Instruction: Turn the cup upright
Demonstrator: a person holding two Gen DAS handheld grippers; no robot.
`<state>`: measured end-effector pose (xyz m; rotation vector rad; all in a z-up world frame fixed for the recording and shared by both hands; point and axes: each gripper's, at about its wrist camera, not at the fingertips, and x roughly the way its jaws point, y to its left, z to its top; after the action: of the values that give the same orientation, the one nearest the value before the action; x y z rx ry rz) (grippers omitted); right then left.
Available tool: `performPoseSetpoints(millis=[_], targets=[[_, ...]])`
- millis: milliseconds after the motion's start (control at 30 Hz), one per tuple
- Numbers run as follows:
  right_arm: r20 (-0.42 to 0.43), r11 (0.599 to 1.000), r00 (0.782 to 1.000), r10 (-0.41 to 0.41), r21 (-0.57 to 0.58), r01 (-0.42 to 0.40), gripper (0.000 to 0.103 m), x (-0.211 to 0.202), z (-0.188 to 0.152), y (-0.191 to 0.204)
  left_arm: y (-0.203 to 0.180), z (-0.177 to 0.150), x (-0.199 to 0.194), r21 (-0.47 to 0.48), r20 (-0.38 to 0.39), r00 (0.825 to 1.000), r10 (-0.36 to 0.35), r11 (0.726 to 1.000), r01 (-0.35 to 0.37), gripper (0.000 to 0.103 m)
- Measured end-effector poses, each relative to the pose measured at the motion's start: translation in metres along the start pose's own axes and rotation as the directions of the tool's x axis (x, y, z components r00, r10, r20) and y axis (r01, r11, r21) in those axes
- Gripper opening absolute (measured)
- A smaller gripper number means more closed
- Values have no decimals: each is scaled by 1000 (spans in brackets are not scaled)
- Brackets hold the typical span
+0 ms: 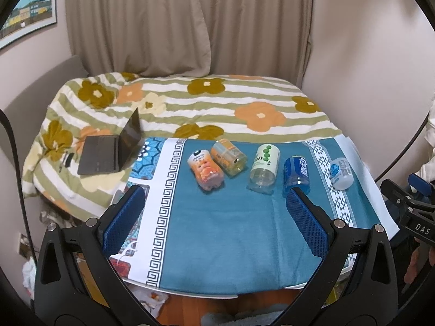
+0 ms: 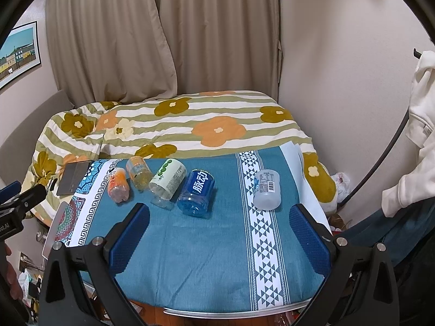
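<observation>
In the left wrist view, the left tool (image 1: 214, 198) hangs over the near part of the table (image 1: 231, 239), its two blue-padded fingers (image 1: 123, 220) spread wide with nothing between them. Five cups lie on their sides in a row along the far edge of the blue tablecloth: the pink cup (image 1: 205, 172) and the orange cup (image 1: 229, 157) towards the far left, the white-green cup (image 1: 264, 167) in the middle, the blue cup (image 1: 296, 175) touching the tip of the tool's right finger in this view, and the clear cup (image 1: 341, 172) near the far right corner. All lie beyond the fingertips, none inside the gap. A laptop (image 1: 108, 152) sits open on the flowered bedspread (image 1: 217, 103) past the table's far left corner. In the right wrist view, the right tool (image 2: 220, 214) is likewise spread and holds nothing; the clear cup (image 2: 267, 188) lies just beyond its right finger, while the blue cup (image 2: 197, 193) and the white-green cup (image 2: 167, 182) lie ahead, nearer the left finger (image 2: 130, 233). The orange cup (image 2: 139, 175) and pink cup (image 2: 118, 186) lie further left, well apart from the tool.
</observation>
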<state>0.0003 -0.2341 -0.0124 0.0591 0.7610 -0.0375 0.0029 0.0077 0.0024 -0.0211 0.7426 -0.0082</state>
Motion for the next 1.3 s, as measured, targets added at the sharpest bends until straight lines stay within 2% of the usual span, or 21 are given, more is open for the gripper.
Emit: performPoseSetpoints(millis=[1300], targets=[[-4, 1000, 1000, -10, -9, 10, 103, 4, 4, 0, 1, 2, 1, -8, -7, 1000, -7, 1000, 7, 103]])
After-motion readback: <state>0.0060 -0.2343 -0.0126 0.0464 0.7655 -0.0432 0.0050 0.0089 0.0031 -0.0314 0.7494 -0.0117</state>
